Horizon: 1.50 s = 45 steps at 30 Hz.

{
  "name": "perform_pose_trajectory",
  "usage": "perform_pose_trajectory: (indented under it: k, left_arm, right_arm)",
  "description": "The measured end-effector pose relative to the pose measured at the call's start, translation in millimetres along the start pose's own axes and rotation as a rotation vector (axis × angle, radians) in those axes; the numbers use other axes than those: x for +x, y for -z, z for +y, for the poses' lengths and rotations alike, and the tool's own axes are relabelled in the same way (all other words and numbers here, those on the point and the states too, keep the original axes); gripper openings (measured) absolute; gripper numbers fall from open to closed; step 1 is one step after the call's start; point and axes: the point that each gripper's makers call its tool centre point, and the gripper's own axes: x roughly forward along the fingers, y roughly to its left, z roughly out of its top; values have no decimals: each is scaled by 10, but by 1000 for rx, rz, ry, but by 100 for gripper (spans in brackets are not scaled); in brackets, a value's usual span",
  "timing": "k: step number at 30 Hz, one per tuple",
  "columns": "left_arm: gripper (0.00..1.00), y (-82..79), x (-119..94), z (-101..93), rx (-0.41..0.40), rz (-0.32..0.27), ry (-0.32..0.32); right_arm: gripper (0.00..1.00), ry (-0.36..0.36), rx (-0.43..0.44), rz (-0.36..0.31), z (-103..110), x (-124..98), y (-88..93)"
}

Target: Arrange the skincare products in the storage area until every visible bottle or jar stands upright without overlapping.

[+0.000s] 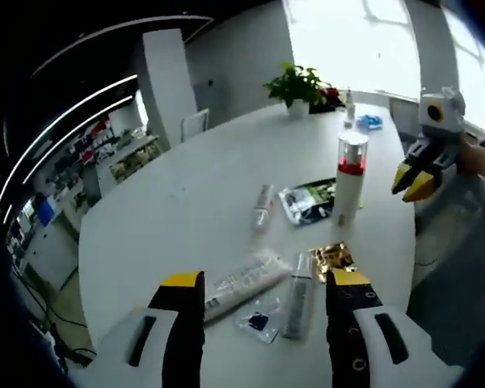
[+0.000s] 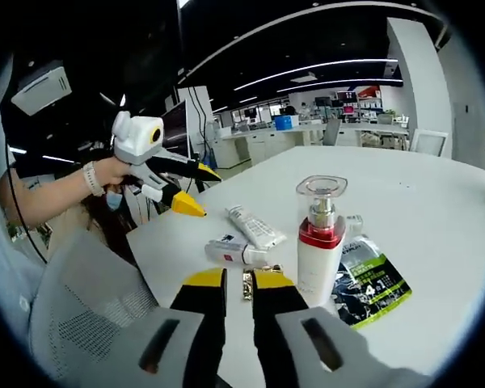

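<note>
— White table [image 1: 186, 202], open office behind. Where do things stand?

— Pump bottle [image 1: 349, 176] stands upright; just beside it lie a green sachet [image 1: 309, 200] and small tube [image 1: 263, 206], nearer us two tubes [image 1: 246, 284] flat, awaiting righting.

— The tools?

— Left gripper [image 1: 265, 293] gapes wide, empty; right gripper [image 2: 238, 293] nearly closed, holding nothing.

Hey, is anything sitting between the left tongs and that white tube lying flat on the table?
Nothing visible blocks it. The left tongs hang open, and the white tube lies right ahead between the jaws. A slim gray tube and a small clear sachet lie beside it, not in front.
</note>
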Motion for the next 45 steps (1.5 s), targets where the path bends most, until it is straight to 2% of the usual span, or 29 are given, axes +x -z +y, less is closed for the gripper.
perform_pose_trajectory:
  k: [8,11,16,20,24,29,32,40,45]
  left_arm:
    - [53,48,244,67,99,89,69]
    - [52,112,324,102,141,159,90]
    - [52,163,489,112,194,212,140]
    - [52,267,593,118,263,282,179]
    - [53,307,680,111,263,305,209]
    - [51,411,792,178,308,365,225]
    - [52,439,855,161,278,374,254]
    - [51,555,956,131,285,422,295]
    - [50,564,965,151,289,433,308]
  right_arm:
    - [8,-10,21,-8,9,0,-10]
    - [9,-13,24,-7,13,3,-8]
    - [9,-9,-2,-4,23,6,-13]
    - [10,-13,-2,-9,28,6,-21]
    - [9,-9,-19,-1,19,12,-12]
    - [9,-3,-27,4,11,11,-4]
    - [9,6,-26,9,-18,9,7]
    - [9,19,-34,17,-51,8,21]
    - [9,27,-24,21,-74,6,32]
